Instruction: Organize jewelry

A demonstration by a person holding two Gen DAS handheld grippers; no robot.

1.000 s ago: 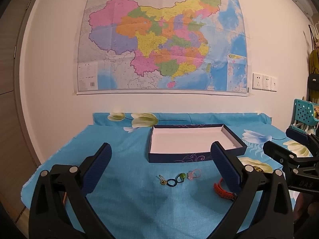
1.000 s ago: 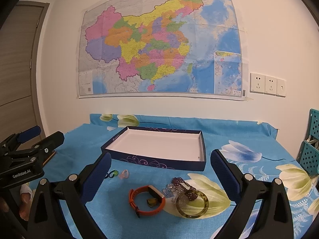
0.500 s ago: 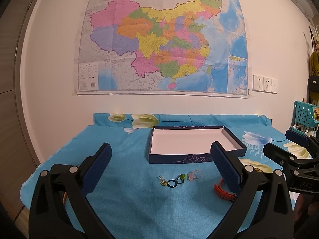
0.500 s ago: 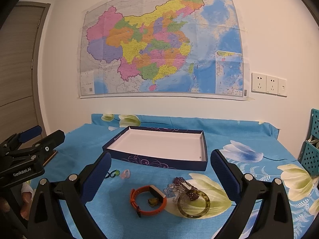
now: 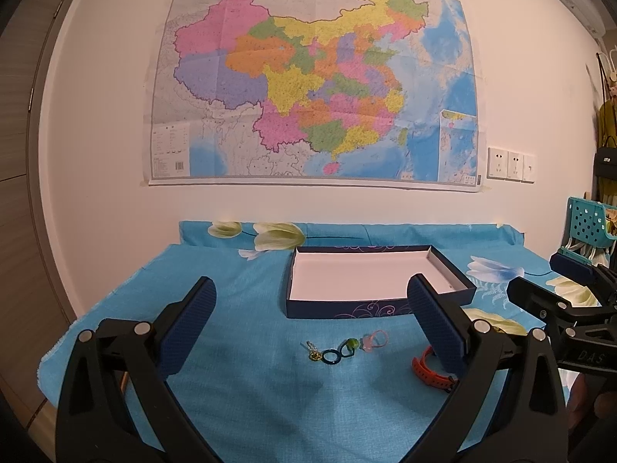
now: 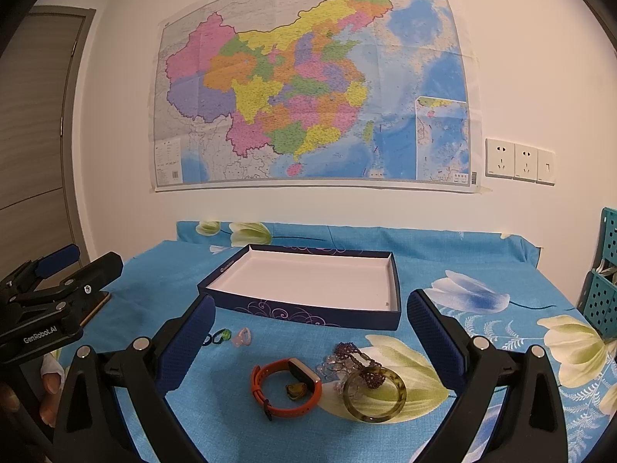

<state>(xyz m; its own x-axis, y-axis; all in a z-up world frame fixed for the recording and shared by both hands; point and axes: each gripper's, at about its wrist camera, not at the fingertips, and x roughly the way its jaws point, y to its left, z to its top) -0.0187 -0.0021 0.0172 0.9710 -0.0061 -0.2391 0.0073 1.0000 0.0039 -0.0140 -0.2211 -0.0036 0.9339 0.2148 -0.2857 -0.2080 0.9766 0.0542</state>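
- The left gripper fills the bottom of its own view with both blue-padded fingers spread wide and nothing between them; it also pokes in at the left edge of the right wrist view, above the cloth.
- The right gripper likewise stands wide open and empty, low in its own frame; in the left wrist view it shows at the right edge.
- The open box, dark blue outside and white inside, sits mid-frame on the blue flowered tablecloth; nothing lies in it.
- Small rings lie in a short row just in front of the box, centre of the left view: a gold one, a dark blue one, a green one and a pink one; in the right view they sit left of centre, partly behind the left finger.
- An orange wristband lies lower centre in the right view, with a small dark-yellow piece inside its loop; just to its right are a beaded purple bracelet and an amber bangle, the bangle touching the beads.
- A big coloured map covers the wall above; wall sockets sit at the right; a teal basket shows at the right edge of the left view.
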